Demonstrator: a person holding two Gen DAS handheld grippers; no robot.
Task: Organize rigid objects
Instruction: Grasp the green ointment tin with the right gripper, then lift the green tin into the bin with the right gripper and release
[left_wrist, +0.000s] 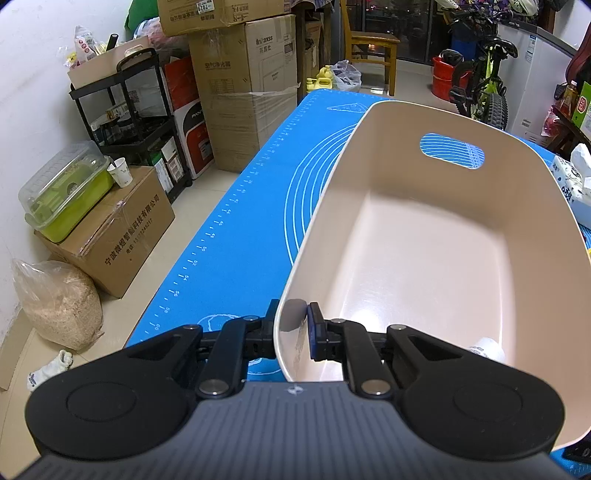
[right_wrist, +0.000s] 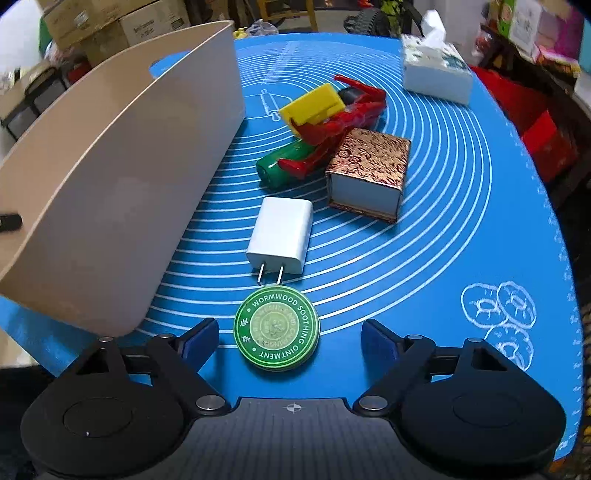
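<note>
My left gripper (left_wrist: 291, 325) is shut on the near rim of a beige plastic bin (left_wrist: 424, 258), one finger outside, one inside, tilting it up off the blue mat (left_wrist: 236, 229). A small white object (left_wrist: 487, 349) lies in the bin's near corner. In the right wrist view the bin (right_wrist: 122, 177) stands tilted at left. My right gripper (right_wrist: 290, 339) is open around a round green ointment tin (right_wrist: 276, 328). Beyond it lie a white charger plug (right_wrist: 282, 233), a copper-patterned box (right_wrist: 369, 173), a green tube (right_wrist: 284, 166), a red toy (right_wrist: 340, 122) and a yellow block (right_wrist: 312, 105).
A tissue pack (right_wrist: 436, 70) sits at the mat's far right. Cardboard boxes (left_wrist: 243, 92), a black shelf cart (left_wrist: 129, 110), a green container (left_wrist: 66, 195) and a sack (left_wrist: 59, 302) stand on the floor left of the table. A bicycle (left_wrist: 480, 81) stands behind.
</note>
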